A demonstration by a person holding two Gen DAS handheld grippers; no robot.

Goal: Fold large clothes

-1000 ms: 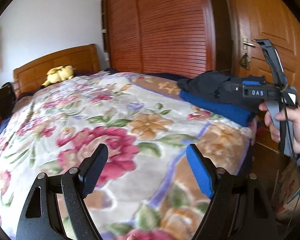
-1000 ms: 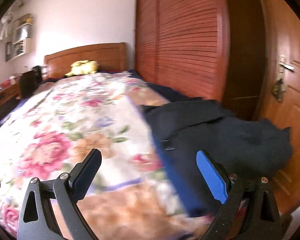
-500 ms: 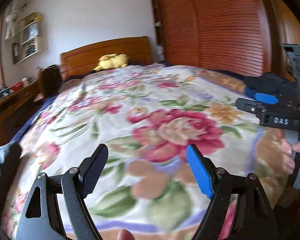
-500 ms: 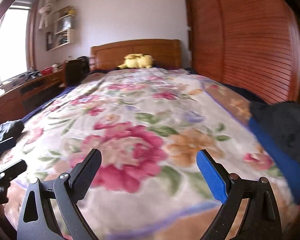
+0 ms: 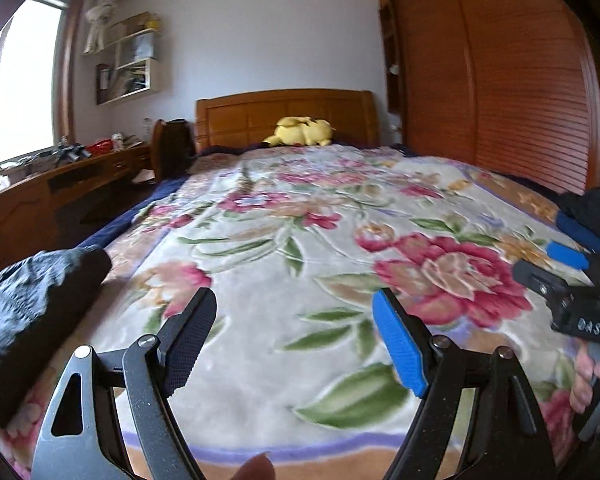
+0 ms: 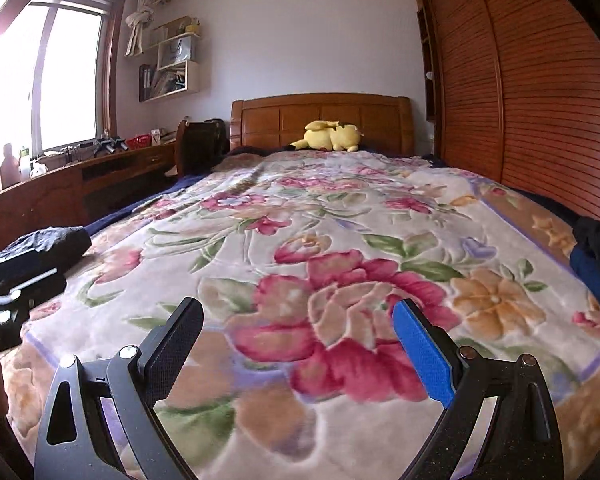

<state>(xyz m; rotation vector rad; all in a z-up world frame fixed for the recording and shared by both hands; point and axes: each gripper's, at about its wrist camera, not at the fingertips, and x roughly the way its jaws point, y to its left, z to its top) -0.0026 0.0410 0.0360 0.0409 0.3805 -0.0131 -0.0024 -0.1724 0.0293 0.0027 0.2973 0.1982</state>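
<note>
A dark crumpled garment [image 5: 32, 300] lies at the bed's near left corner, also seen in the right wrist view as the dark garment [image 6: 48, 246]. A pile of dark and blue folded clothes [image 5: 592, 216] sits at the bed's right edge, the same pile [image 6: 598, 256] showing at the right rim of the other view. My left gripper [image 5: 294, 300] is open over the floral blanket [image 5: 300, 240], nothing between its fingers. My right gripper [image 6: 298, 312] is open too, empty, above a large red flower. The right gripper body [image 5: 568, 304] appears at the right of the left wrist view.
The bed runs to a wooden headboard [image 6: 320, 120] with a yellow plush toy [image 6: 332, 136]. A slatted wooden wardrobe [image 6: 540, 100] lines the right side. A cluttered desk [image 6: 60, 176], a dark chair [image 5: 172, 152] and a window [image 6: 40, 80] are on the left.
Both views have swung left, from the clothes pile and the door toward the headboard and window. The dark garment at the left corner has come into sight. Both grippers stayed open.
</note>
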